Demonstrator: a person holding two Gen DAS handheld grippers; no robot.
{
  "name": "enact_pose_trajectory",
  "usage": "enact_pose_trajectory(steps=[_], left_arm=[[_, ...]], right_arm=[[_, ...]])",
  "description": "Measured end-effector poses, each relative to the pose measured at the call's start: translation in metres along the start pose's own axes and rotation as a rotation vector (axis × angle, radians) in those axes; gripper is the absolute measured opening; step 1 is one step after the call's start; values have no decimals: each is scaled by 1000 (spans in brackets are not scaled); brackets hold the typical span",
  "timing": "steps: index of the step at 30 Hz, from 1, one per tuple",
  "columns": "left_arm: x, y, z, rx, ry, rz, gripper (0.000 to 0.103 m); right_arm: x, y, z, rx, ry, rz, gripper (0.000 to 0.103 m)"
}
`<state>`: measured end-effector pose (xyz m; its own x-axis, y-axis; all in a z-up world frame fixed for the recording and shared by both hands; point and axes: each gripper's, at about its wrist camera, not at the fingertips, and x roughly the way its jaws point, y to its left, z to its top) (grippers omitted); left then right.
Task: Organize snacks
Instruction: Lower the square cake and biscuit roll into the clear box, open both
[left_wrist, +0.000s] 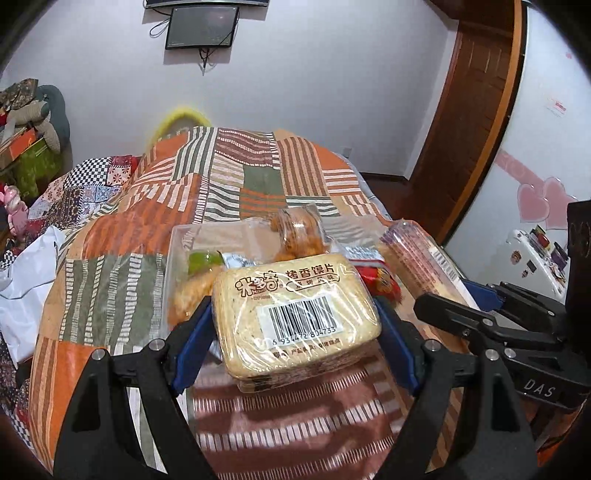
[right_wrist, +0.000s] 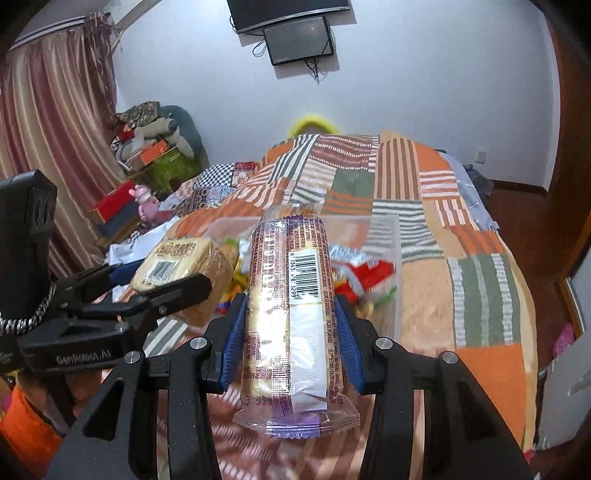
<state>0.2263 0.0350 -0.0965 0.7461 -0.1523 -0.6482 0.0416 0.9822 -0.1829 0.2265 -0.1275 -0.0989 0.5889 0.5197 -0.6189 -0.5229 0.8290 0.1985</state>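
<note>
My left gripper (left_wrist: 295, 325) is shut on a beige pack of toasted bun slices (left_wrist: 295, 314) with a barcode, held above the quilt just before a clear plastic bin (left_wrist: 177, 251). The bin holds several snacks, among them a bag of orange puffs (left_wrist: 295, 232) and a red packet (left_wrist: 380, 280). My right gripper (right_wrist: 291, 328) is shut on a long clear and purple biscuit pack (right_wrist: 291, 321), held upright in front of the same bin (right_wrist: 395, 258). The left gripper's bun pack also shows in the right wrist view (right_wrist: 181, 266), at the left. The biscuit pack shows in the left wrist view (left_wrist: 417, 254).
The bin sits on a bed with an orange, green and brown patchwork quilt (left_wrist: 221, 177). A white sheet (left_wrist: 22, 288) lies at the left. Boxes and stuffed toys (right_wrist: 155, 147) are piled by the curtain. A wooden door (left_wrist: 472, 110) stands at the right.
</note>
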Motion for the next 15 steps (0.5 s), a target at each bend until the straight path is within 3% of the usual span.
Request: enact_pose_trajectory(steps=[15], left_arm=[[47,2,17,13,40,12,83]], right_arm=[[45,-22,29,50,56,-58,43]])
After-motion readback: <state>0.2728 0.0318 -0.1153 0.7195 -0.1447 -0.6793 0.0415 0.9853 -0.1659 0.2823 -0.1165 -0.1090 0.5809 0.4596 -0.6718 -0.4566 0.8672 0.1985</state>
